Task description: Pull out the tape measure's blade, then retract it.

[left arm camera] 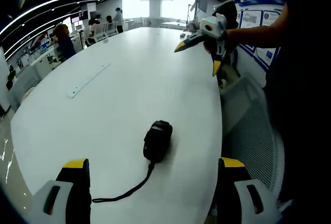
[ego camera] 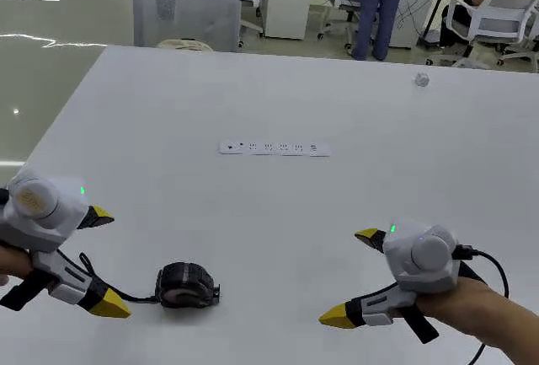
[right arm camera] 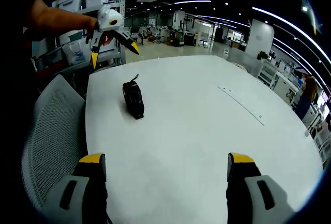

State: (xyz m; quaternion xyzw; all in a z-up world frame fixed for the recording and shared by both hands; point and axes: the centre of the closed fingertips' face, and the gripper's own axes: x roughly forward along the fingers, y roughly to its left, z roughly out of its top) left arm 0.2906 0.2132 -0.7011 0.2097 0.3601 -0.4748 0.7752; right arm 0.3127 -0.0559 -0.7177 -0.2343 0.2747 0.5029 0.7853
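Starting with the head view: black tape measure (ego camera: 187, 285) flat on white table (ego camera: 278, 205), near the front edge, blade fully inside the case. Left gripper (ego camera: 105, 260) just beside it, jaws spread, grasping nothing. Right gripper (ego camera: 352, 275) well apart on the opposite side, jaws likewise spread and empty. White power strip (ego camera: 274, 147) farther back, mid-table.

Left gripper view: tape measure ahead between the two yellow-tipped jaws, untouched. Black cord (left arm camera: 126, 190) trailing from its case toward one jaw; contact cannot be told. Right gripper raised beyond the far edge, released.

Right gripper view: tape measure lying well ahead, nearer the left gripper held above the table corner. Grey mesh chair (right arm camera: 51, 131) beside the table.

Progress, as judged: nothing done. Left to do: gripping the case, catching the blade tip, drawing out, retracting.
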